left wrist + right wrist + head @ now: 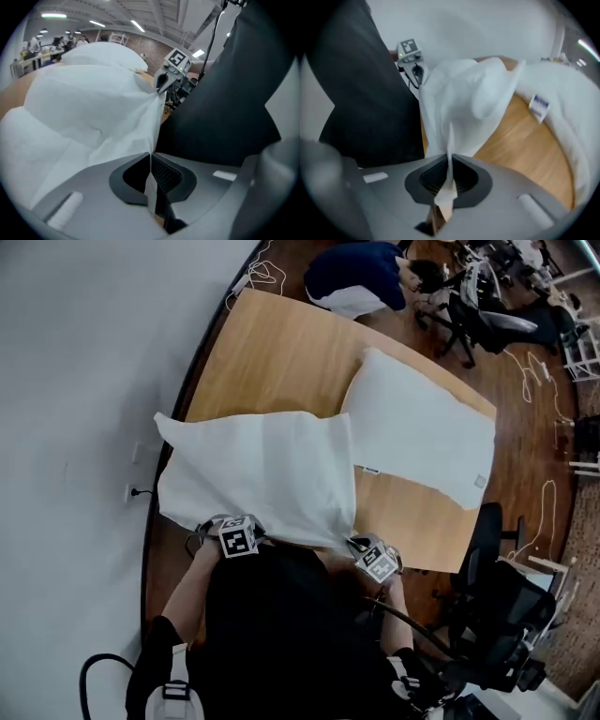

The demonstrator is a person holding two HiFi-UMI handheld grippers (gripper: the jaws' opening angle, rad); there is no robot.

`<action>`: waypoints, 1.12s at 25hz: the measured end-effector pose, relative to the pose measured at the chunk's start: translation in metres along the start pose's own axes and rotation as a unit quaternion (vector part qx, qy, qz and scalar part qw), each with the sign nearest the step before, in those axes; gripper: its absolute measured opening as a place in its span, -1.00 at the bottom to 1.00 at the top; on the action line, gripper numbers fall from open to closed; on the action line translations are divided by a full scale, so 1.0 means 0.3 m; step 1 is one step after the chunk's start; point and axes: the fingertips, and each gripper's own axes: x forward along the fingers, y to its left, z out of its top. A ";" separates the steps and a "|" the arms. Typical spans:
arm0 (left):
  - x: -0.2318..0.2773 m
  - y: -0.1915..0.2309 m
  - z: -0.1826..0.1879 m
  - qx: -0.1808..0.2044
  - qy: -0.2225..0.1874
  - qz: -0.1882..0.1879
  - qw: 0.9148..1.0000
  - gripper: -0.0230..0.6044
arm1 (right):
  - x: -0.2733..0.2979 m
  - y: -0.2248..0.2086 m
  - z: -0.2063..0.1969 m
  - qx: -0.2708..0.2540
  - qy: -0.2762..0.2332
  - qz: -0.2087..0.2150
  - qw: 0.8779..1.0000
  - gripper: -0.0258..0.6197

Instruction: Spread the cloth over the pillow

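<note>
A wooden table (281, 362) stands by a white wall (75, 381), with office chairs (480, 320) on seemingly wooden flooring (520, 456).

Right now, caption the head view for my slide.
White cloth gripped at its near edge by left hand-held gripper and right hand-held gripper, pillow beyond.

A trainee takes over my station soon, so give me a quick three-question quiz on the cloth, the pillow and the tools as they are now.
1. True or false: the cloth already covers the whole pillow.
2. The left tool and right tool are: A open and empty; B shut on the cloth's edge; C shut on the pillow.
3. Fill in: the pillow lies on a wooden ____.
Key: 1 false, most of the pillow is bare; 2 B; 3 table.
</note>
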 end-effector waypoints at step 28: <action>-0.332 0.055 0.031 -0.054 -0.173 0.132 0.975 -0.84 | 0.056 -0.195 0.929 -0.013 -0.179 -0.081 0.980 -0.39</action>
